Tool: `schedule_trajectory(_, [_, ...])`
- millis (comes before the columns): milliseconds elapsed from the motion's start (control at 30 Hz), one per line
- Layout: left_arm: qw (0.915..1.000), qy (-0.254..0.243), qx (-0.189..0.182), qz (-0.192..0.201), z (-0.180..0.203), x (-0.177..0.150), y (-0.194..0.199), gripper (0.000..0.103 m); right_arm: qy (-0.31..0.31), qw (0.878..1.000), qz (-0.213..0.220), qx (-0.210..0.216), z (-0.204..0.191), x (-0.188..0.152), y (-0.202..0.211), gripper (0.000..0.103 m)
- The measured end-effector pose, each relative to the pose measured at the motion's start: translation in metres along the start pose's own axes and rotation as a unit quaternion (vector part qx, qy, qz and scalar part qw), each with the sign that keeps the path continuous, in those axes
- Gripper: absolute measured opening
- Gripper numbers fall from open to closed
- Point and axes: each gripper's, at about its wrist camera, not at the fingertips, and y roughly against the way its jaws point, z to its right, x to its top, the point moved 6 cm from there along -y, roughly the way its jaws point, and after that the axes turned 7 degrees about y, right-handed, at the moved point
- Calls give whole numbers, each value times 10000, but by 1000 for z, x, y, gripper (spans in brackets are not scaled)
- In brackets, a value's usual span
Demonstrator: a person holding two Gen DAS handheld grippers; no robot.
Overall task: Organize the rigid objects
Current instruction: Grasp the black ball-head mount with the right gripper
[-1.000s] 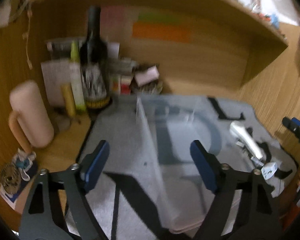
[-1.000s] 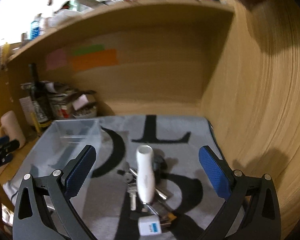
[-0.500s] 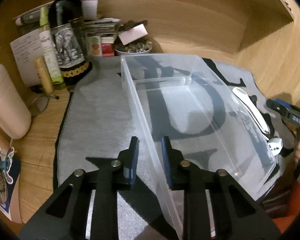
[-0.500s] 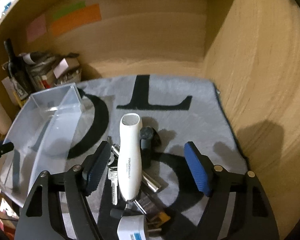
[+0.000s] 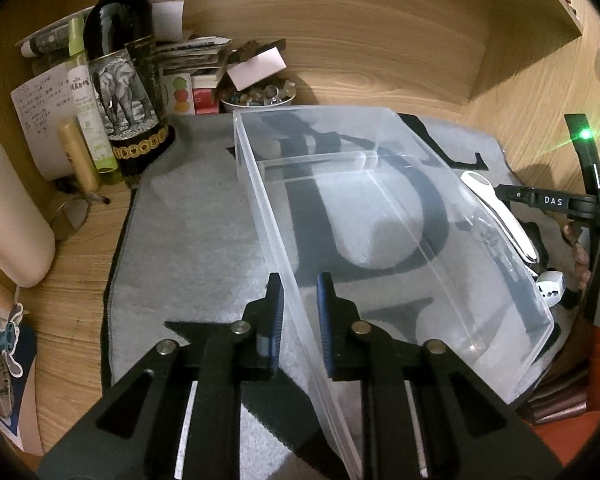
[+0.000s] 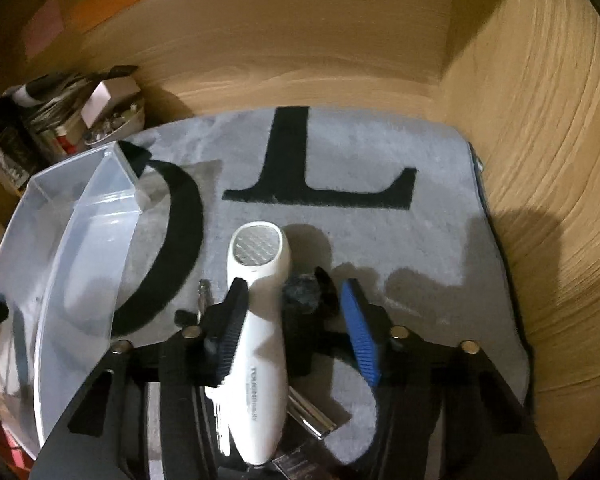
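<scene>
A clear plastic bin (image 5: 380,208) lies on a grey mat with black letters (image 5: 196,216). My left gripper (image 5: 299,312) is shut on the bin's left wall near its front corner. The bin is empty; it also shows in the right wrist view (image 6: 80,240). A white handheld device (image 6: 260,320) lies on the mat right of the bin, also seen in the left wrist view (image 5: 500,216). My right gripper (image 6: 296,320) is open, low over the mat, with its fingers either side of the device and a small dark object (image 6: 304,292). A white plug adapter (image 5: 550,286) lies near the bin's front right corner.
A wine bottle (image 5: 124,64), a green bottle (image 5: 86,96), papers and a bowl of trinkets (image 5: 258,98) crowd the back left corner. A cream roller (image 5: 8,216) stands at the left. Wooden walls close the back and right (image 6: 540,160). Keys and metal bits (image 6: 312,420) lie under the device.
My left gripper closed on the bin wall and now holds it. My right gripper dropped and moved forward until its fingers straddle the white device, narrowing somewhat.
</scene>
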Motion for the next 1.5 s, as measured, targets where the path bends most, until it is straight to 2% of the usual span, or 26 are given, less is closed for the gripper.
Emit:
schedule_trajectory(133, [10000,-11,-35,-9,-1,1,-1,18,-243,9997,-34,-82,13,-5,1,41])
schedule_trajectory(400, [10000,16,7,-10,2,1,-3,18,-187,9990,-337,-227,22,-18,-15,40])
schedule_trajectory(500, [10000,30,19,-24,2,1,-4,18,-181,9991,-364,-85,19,-15,-22,31])
schedule_trajectory(567, [10000,55,35,-40,2,1,-6,18,-103,9993,-352,-10,16,-14,-24,20])
schedule_trajectory(733, [9999,62,68,-66,1,1,-7,17,110,9995,-281,-100,10,-17,-18,19])
schedule_trajectory(767, [9999,60,68,-64,1,1,-7,17,99,9996,-240,-94,10,-18,-14,13])
schedule_trajectory(800, [9999,61,74,-60,1,1,-7,17,96,9996,-232,-93,10,-19,-12,13])
schedule_trajectory(1167, [9999,13,125,21,2,1,-5,18,323,9981,464,-236,-7,-5,35,13])
schedule_trajectory(1367, [10000,-2,83,49,1,0,-5,17,693,9926,997,-34,-45,17,63,13])
schedule_trajectory(1500, [9999,8,63,97,1,-1,-5,17,992,9872,1227,252,-81,27,74,13])
